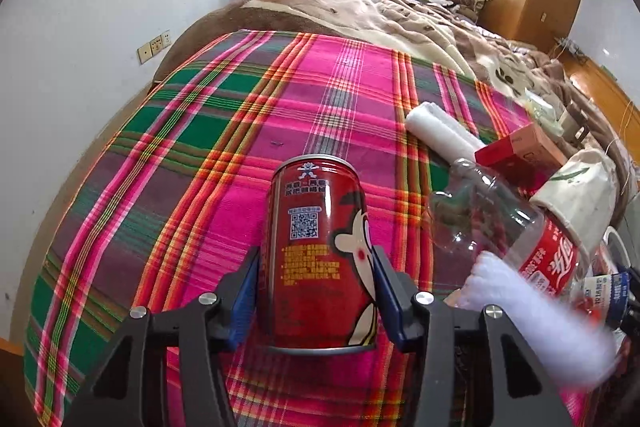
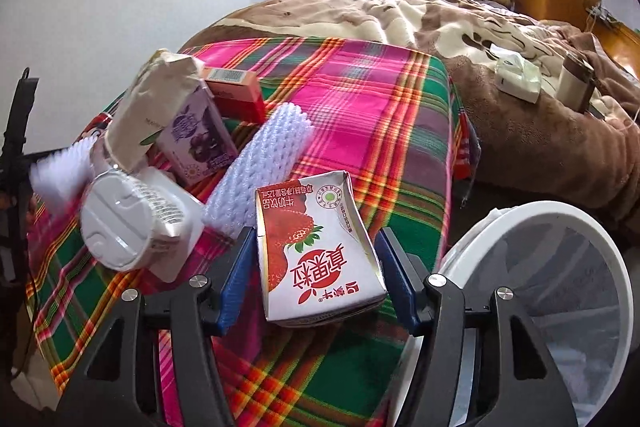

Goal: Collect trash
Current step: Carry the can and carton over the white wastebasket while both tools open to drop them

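A red drink can (image 1: 312, 211) stands upright on the plaid cloth (image 1: 180, 147). My left gripper (image 1: 316, 255) is shut on it, with the blue pads against both of its sides near the base. In the right wrist view, a strawberry milk carton (image 2: 320, 267) with a dented open top sits between the blue pads of my right gripper (image 2: 316, 233). Both pads touch its sides. More trash lies close by: a clear cola bottle (image 1: 500, 227), a paper cup (image 1: 580, 195), a purple carton (image 2: 196, 139) and a white foam net (image 2: 260, 171).
A white bin (image 2: 472, 251) with a plastic liner stands open at the lower right of the right wrist view, beside the cloth's edge. A red box (image 2: 236, 91) and a lidded white cup (image 2: 120, 219) crowd the left. A brown blanket (image 2: 500, 107) covers the bed beyond.
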`<state>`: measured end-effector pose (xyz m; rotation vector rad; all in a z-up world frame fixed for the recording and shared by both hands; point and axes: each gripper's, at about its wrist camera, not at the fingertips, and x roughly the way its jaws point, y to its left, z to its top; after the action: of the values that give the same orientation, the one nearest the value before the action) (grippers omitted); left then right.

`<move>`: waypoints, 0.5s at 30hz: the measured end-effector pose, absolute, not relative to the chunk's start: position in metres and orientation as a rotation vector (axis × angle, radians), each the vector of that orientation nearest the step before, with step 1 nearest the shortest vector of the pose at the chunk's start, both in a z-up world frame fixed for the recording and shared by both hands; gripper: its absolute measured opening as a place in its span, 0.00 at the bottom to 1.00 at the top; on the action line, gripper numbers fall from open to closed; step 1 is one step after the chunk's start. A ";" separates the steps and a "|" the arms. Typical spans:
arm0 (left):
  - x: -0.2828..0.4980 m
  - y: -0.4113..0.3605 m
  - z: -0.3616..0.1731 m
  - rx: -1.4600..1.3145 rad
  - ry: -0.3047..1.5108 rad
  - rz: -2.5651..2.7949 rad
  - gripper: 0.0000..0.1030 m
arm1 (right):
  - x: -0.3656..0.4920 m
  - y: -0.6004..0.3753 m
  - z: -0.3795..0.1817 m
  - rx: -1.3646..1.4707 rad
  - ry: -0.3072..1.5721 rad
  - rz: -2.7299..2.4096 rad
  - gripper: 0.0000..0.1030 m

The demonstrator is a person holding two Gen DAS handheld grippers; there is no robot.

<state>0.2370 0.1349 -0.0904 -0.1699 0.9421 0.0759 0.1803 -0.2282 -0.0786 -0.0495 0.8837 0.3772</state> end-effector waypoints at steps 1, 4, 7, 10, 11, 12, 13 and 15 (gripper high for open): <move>0.236 0.136 -0.090 -0.180 0.940 0.070 0.51 | 0.179 -0.228 -0.078 -0.054 0.877 0.372 0.59; 0.229 0.138 -0.088 -0.191 0.928 0.078 0.51 | 0.174 -0.231 -0.075 -0.037 0.862 0.365 0.59; 0.220 0.140 -0.084 -0.193 0.908 0.080 0.51 | 0.169 -0.234 -0.069 -0.012 0.839 0.354 0.59; 0.208 0.140 -0.076 -0.194 0.880 0.076 0.51 | 0.163 -0.234 -0.063 0.011 0.821 0.362 0.59; 0.203 0.139 -0.073 -0.197 0.873 0.067 0.51 | 0.160 -0.233 -0.061 0.014 0.814 0.363 0.59; 0.199 0.139 -0.070 -0.202 0.868 0.060 0.51 | 0.158 -0.232 -0.059 0.017 0.808 0.362 0.59; 0.194 0.137 -0.066 -0.200 0.861 0.053 0.51 | 0.155 -0.231 -0.056 0.020 0.801 0.363 0.59; 0.185 0.132 -0.059 -0.190 0.847 0.043 0.51 | 0.150 -0.232 -0.051 0.027 0.788 0.360 0.59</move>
<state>0.1855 0.1323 -0.0590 -0.1899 0.8468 0.0426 0.1500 -0.2321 -0.0506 0.0272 0.7882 0.3604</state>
